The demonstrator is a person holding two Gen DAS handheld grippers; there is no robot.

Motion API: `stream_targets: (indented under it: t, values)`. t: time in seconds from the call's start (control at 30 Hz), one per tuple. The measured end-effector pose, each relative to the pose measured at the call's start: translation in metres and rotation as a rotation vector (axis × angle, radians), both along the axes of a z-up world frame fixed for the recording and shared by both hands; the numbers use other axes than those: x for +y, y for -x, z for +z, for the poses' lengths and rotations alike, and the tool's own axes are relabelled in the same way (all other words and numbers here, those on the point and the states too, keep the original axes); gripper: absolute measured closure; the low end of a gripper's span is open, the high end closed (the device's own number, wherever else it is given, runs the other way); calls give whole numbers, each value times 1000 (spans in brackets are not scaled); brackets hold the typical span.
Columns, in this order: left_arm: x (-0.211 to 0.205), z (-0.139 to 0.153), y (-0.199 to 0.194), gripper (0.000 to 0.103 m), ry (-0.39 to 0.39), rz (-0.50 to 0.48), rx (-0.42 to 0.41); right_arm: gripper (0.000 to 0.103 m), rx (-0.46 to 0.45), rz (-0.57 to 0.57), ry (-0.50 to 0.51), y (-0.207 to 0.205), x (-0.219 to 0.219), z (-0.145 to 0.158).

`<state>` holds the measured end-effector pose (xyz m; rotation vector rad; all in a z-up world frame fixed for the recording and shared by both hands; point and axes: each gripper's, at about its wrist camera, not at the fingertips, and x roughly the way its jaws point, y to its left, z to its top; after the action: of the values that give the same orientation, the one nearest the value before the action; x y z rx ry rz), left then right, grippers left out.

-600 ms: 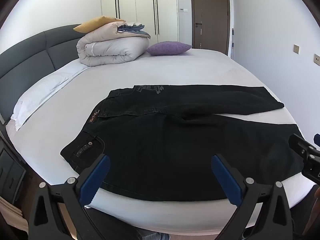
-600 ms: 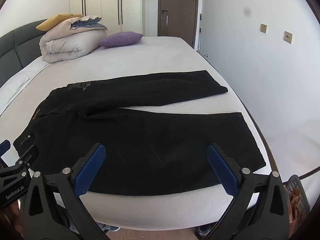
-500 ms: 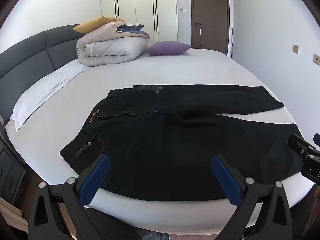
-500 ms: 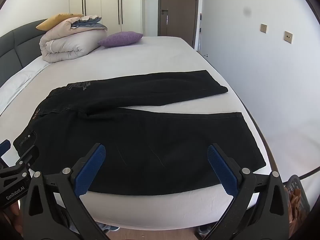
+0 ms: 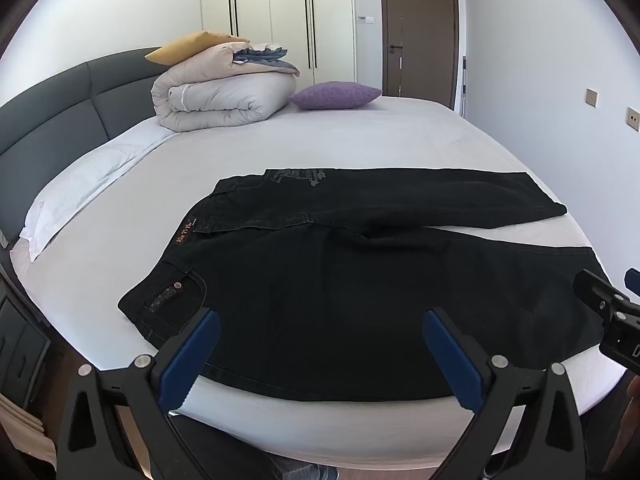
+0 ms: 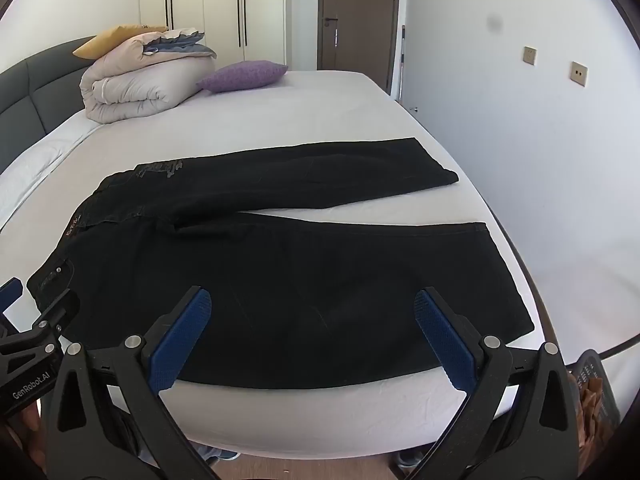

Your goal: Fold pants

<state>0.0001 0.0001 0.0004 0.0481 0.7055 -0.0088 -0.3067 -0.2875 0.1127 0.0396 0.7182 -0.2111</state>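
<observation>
Black pants [image 5: 360, 288] flat on bed [image 5: 360, 136]; both tongs [image 5: 320, 354] [image 6: 312, 334] spread, apparently gripping nothing.

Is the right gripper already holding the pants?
No, the right gripper hangs open above the near leg of the black pants, its blue fingers spread wide with nothing between them.

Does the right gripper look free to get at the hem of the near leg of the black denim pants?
Probably yes. The right gripper is open above the near leg of the black denim pants, and the hem lies flat and uncovered near the white bed's edge.
</observation>
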Motion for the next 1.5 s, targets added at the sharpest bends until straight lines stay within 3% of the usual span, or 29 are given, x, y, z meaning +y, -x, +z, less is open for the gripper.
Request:
stream_targets:
  t: [1.13,1.5]
  values:
    - [0,-1,-1,0,4,2,6,0,7,2,-5,-3,4,-5]
    - [-3,-5,-2,0,4,1,7,0,12,3,-10,-1,15,-19]
